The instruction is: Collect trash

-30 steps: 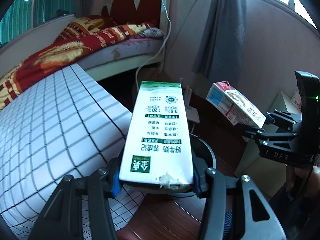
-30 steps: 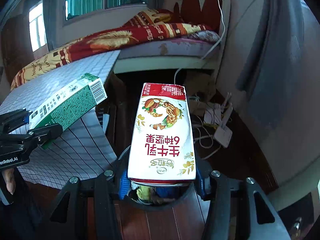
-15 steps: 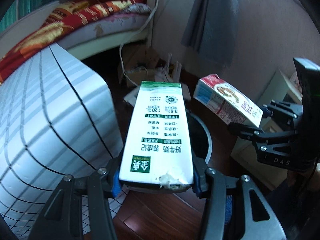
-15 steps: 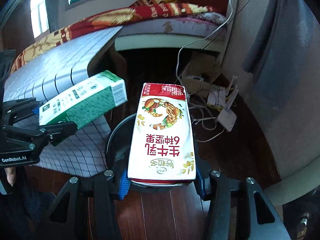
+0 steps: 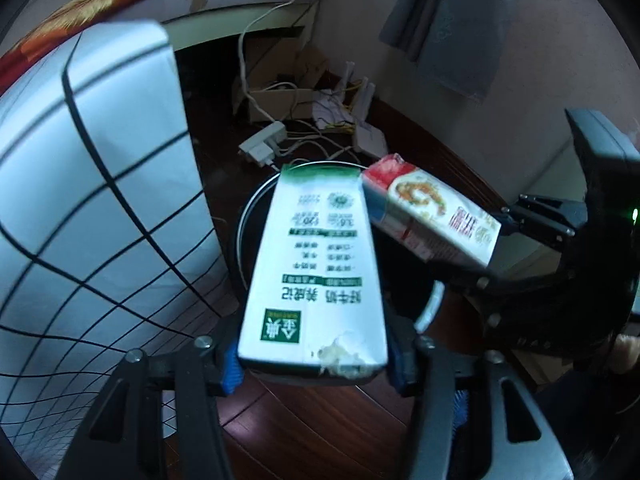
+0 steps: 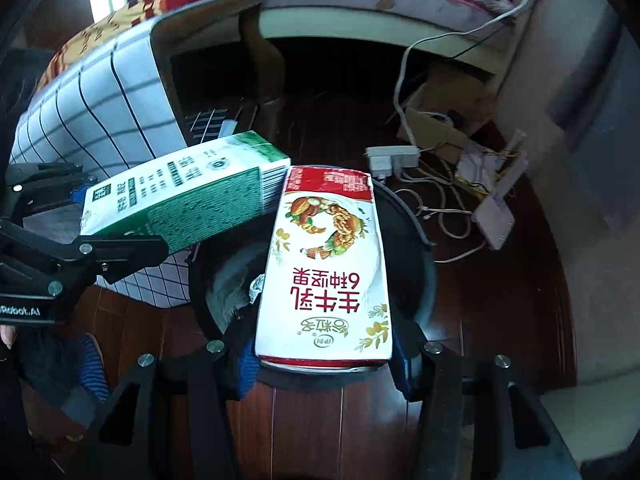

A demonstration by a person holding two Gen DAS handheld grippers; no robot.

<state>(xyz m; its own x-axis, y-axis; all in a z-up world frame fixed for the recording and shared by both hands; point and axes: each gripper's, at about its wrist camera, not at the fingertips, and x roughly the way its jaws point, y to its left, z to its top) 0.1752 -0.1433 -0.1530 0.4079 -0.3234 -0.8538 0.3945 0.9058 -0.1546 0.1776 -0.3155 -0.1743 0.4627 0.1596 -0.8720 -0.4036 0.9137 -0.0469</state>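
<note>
My left gripper is shut on a green and white milk carton, held over the round black trash bin on the floor. My right gripper is shut on a red and white milk carton, also over the bin. In the left wrist view the red carton and the right gripper come in from the right. In the right wrist view the green carton and the left gripper come in from the left. The two cartons' far ends nearly touch.
A table with a white checked cloth stands just left of the bin. A power strip, cables and a cardboard box lie on the dark wood floor behind the bin. A bed is at the back.
Both grippers have tilted down and moved toward each other. The two cartons now hang over the bin's opening with their far ends close together.
</note>
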